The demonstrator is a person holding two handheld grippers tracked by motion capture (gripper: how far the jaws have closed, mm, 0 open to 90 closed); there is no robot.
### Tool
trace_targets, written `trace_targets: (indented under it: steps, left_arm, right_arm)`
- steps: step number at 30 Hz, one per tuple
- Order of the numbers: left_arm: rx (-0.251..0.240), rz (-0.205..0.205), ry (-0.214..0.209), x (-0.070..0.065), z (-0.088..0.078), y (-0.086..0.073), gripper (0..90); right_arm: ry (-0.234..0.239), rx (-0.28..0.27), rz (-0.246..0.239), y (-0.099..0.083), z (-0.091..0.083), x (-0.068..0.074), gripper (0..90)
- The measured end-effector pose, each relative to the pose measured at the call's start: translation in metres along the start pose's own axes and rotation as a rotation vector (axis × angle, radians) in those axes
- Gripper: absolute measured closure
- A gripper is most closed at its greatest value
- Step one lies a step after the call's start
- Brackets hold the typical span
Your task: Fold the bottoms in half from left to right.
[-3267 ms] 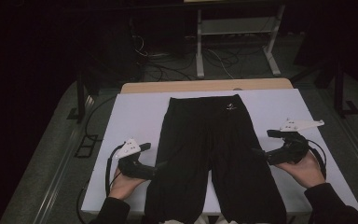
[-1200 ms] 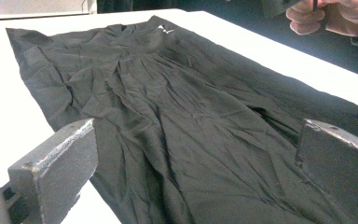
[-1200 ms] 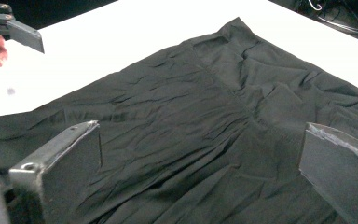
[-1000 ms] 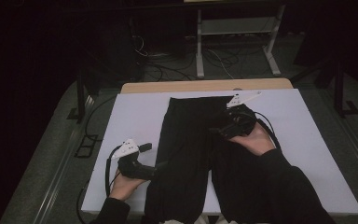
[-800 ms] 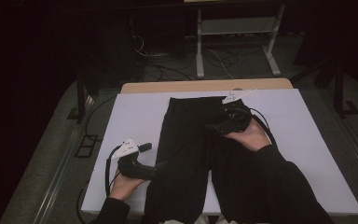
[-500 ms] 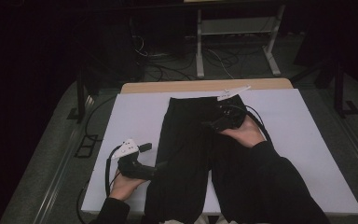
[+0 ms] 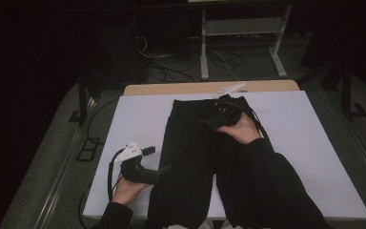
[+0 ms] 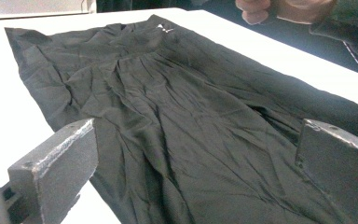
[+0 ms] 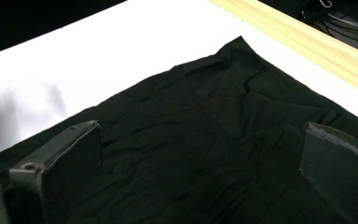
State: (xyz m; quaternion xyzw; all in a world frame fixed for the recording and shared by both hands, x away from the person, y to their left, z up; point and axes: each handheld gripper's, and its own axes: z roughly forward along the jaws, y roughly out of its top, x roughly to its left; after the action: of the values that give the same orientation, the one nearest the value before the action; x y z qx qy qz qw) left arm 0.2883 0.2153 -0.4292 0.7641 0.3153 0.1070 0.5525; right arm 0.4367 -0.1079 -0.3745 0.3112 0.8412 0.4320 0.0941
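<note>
Currently, in the high view, the black trousers (image 7: 209, 157) lie flat along the white table (image 7: 133, 124), waistband at 12 o'clock. The right gripper (image 7: 214, 120) hovers over the waist area, having swung in from the table's 3 o'clock edge; the left gripper (image 7: 159, 171) stays at the 8 o'clock leg. Left gripper view: fingers (image 8: 56, 168) apart over cloth. Right gripper view: fingers (image 9: 60, 158) apart above the waistband. Likely next: lower and pinch the waistband for a fold.
</note>
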Motion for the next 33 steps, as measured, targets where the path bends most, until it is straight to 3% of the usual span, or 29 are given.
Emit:
trace_targets:
  steps: [33]
  left_arm:
    - [-0.024, -0.016, -0.001, 0.001, -0.003, 0.001, 0.0]
  right_arm:
    - [-0.021, 0.039, 0.004, 0.039, 0.041, -0.006, 0.0]
